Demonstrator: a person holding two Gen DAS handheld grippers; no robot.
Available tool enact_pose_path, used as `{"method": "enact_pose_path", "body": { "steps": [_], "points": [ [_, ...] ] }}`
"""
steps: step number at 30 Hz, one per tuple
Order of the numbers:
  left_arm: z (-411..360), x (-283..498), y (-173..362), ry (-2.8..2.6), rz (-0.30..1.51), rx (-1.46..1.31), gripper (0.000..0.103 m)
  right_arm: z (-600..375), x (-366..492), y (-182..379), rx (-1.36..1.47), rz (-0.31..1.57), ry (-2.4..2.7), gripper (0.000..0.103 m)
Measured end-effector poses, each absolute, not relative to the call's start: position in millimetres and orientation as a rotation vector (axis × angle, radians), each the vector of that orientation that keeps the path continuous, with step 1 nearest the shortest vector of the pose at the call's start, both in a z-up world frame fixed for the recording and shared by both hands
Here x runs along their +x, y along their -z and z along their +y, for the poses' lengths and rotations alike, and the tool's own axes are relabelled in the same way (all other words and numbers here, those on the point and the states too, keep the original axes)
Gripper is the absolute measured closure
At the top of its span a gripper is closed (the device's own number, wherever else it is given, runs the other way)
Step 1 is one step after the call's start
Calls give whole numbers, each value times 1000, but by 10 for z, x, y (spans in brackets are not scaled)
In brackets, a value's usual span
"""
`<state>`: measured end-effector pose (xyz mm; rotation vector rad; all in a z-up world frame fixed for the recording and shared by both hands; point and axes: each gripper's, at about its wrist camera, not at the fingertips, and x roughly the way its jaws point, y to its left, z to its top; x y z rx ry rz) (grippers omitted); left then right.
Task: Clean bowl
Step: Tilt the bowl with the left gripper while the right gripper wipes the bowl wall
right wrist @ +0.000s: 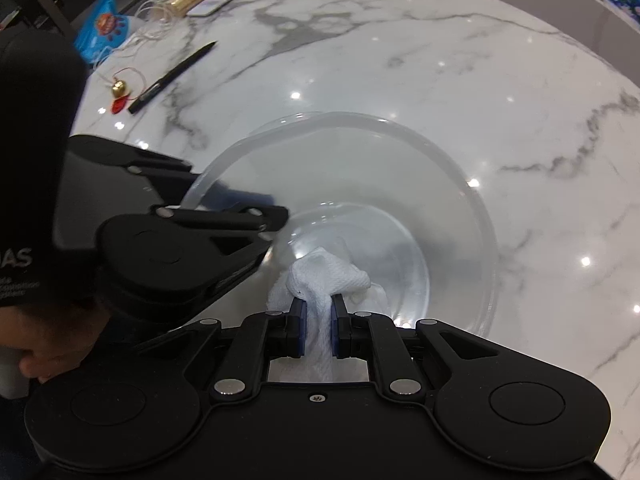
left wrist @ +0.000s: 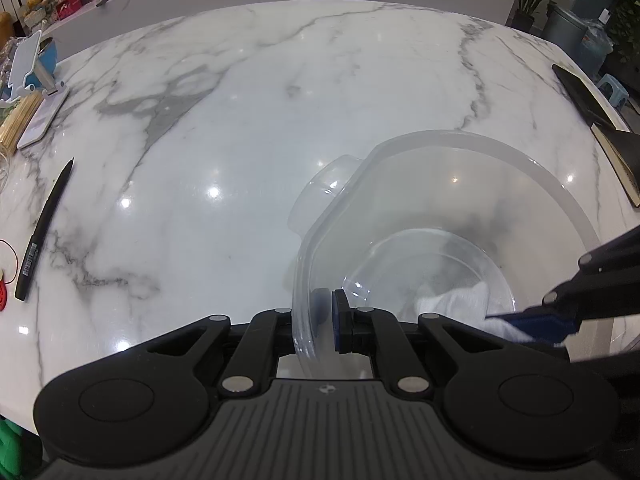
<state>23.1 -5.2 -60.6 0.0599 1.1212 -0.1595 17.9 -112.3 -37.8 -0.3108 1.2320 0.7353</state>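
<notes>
A clear plastic bowl (left wrist: 460, 216) sits on the white marble table, near its front right. It also shows in the right wrist view (right wrist: 400, 184). My left gripper (left wrist: 326, 320) is shut on the bowl's near rim, one pad inside and one outside. It shows from the side in the right wrist view (right wrist: 260, 210). My right gripper (right wrist: 319, 324) is shut on a white cloth (right wrist: 328, 276), whose bunched end rests on the bowl's bottom. In the left wrist view the cloth (left wrist: 456, 300) and right gripper (left wrist: 532, 326) reach into the bowl from the right.
A black pen (left wrist: 44, 232) lies at the table's left, with a red and gold trinket (right wrist: 120, 94) beside it. Wooden skewers (left wrist: 20, 120), a phone stand (left wrist: 32, 68) and a blue packet (right wrist: 100, 28) are at the far left. A dark notebook (left wrist: 596, 120) lies at the right edge.
</notes>
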Motion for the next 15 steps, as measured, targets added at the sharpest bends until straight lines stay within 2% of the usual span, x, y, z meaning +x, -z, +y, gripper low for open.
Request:
{"method": "enact_pose_path", "body": {
  "steps": [15],
  "points": [
    [-43, 244, 616, 157, 1121, 60, 96, -1025, 106, 360, -199, 1243, -864, 92]
  ]
}}
